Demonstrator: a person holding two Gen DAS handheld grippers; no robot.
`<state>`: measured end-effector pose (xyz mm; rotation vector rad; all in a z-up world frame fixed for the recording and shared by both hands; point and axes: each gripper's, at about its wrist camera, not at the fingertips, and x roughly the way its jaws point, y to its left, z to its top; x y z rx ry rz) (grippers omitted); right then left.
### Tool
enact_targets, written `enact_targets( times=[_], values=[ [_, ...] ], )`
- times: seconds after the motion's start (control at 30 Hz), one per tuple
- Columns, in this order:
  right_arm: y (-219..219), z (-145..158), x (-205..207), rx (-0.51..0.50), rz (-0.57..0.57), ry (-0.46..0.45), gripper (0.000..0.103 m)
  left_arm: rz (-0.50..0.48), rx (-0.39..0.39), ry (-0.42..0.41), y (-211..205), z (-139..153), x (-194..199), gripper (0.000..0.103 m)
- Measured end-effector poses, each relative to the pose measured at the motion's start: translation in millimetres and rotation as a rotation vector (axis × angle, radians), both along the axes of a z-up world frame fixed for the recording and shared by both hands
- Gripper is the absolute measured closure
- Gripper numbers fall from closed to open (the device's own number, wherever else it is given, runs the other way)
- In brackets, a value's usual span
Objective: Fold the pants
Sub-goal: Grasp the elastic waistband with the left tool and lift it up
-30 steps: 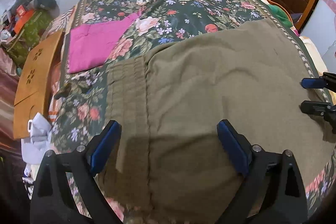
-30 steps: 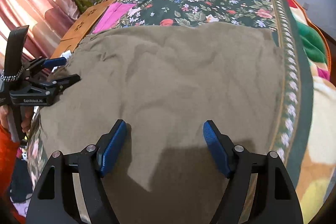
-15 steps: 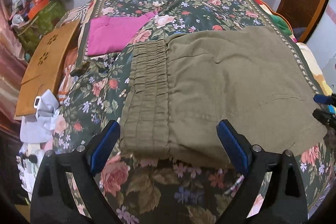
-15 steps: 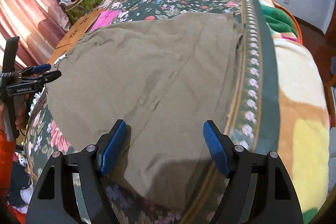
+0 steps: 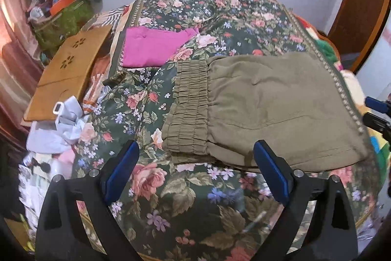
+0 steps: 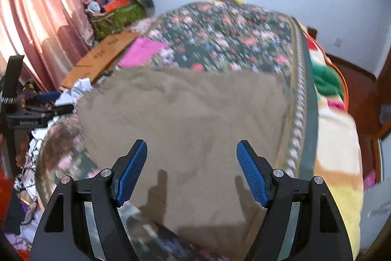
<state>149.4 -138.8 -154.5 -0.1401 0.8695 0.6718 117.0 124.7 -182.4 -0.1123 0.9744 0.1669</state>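
Olive-green pants point(image 5: 264, 111) lie folded flat on the floral bedspread point(image 5: 185, 199), with the gathered elastic waistband point(image 5: 190, 109) at their left end. My left gripper point(image 5: 195, 170) is open and empty, above the bedspread just in front of the pants' near edge. My right gripper point(image 6: 191, 168) is open and empty, held over the near part of the pants point(image 6: 185, 114); that view is blurred. The right gripper's tips also show at the right edge of the left wrist view point(image 5: 377, 111). The left gripper shows at the left of the right wrist view point(image 6: 36, 114).
A folded pink garment point(image 5: 154, 45) lies on the bed behind the pants. A wooden board point(image 5: 68, 70), crumpled white cloth point(image 5: 61, 126) and a cluttered green bag point(image 5: 63, 14) sit off the bed's left side. A colourful blanket point(image 6: 337, 138) lies to the right. Pink curtains point(image 6: 39, 21) hang at the left.
Both grippers have pulled back and up from the pants, staying open. The pants now look smaller and farther away, and the wall behind the bed has come into view.
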Motion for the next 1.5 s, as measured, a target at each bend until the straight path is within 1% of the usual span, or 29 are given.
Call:
enact_targets(
  times=[0.1,0.17,0.27,0.37,0.4,0.47,0.57,0.63,0.7,0.8,0.9,1.0,1.07,1.1,1.13,1.17,1.2,1.23,1.27,1.37,1.47,1.5],
  values=[
    [15,-3,1,0.019,0.021,-0.001,0.03,0.015,-0.074,-0.008,3,0,-5,0.008],
    [28,-12,3,0.016,0.034,0.011,0.031,0.021,-0.132,-0.001,6,-4,-8,0.008],
    [40,-29,3,-0.003,0.051,0.04,0.031,0.025,-0.239,0.031,10,-17,-10,0.008],
    [46,-45,1,-0.027,0.059,0.07,0.031,0.02,-0.323,0.06,10,-30,-12,0.008],
    [47,-47,-1,-0.034,0.063,0.072,0.031,0.019,-0.355,0.071,10,-35,-11,0.008],
    [45,-48,-3,-0.028,0.064,0.072,0.031,0.022,-0.394,0.083,10,-41,-10,0.008],
    [42,-50,-2,-0.01,0.063,0.105,0.03,0.025,-0.465,0.082,14,-46,-6,0.008],
    [42,-52,-2,-0.004,0.063,0.113,0.03,0.014,-0.568,0.06,20,-49,-1,0.007],
    [42,-52,-4,-0.004,0.063,0.111,0.03,0.01,-0.651,0.057,25,-53,8,0.007],
    [43,-52,-6,-0.01,0.062,0.102,0.03,0.013,-0.727,0.063,31,-61,22,0.007],
    [42,-53,-7,-0.007,0.062,0.105,0.029,0.029,-0.787,0.071,37,-69,36,0.004],
    [41,-54,-6,0.001,0.063,0.116,0.029,0.053,-0.829,0.064,44,-76,48,0.004],
    [41,-54,-6,0.008,0.064,0.123,0.028,0.075,-0.836,0.058,48,-77,54,0.005],
    [41,-54,-5,0.011,0.064,0.126,0.028,0.084,-0.824,0.055,48,-77,56,0.007],
    [40,-54,-5,0.013,0.063,0.127,0.028,0.1,-0.786,0.058,48,-76,58,0.016],
    [40,-54,-5,0.014,0.063,0.129,0.028,0.112,-0.747,0.062,48,-75,59,0.028],
    [40,-54,-5,0.016,0.062,0.129,0.028,0.13,-0.684,0.069,46,-73,61,0.035],
    [40,-54,-5,0.016,0.06,0.128,0.028,0.142,-0.633,0.072,45,-72,60,0.048],
    [40,-54,-6,0.017,0.059,0.129,0.028,0.143,-0.596,0.069,43,-70,60,0.051],
    [38,-51,-7,0.016,0.052,0.127,0.028,0.146,-0.525,0.028,40,-61,51,0.061],
    [34,-48,-10,0.018,0.045,0.127,0.029,0.159,-0.395,-0.028,33,-42,42,0.064],
    [31,-46,-12,0.018,0.041,0.125,0.029,0.165,-0.337,-0.047,31,-35,37,0.064]
  ],
)
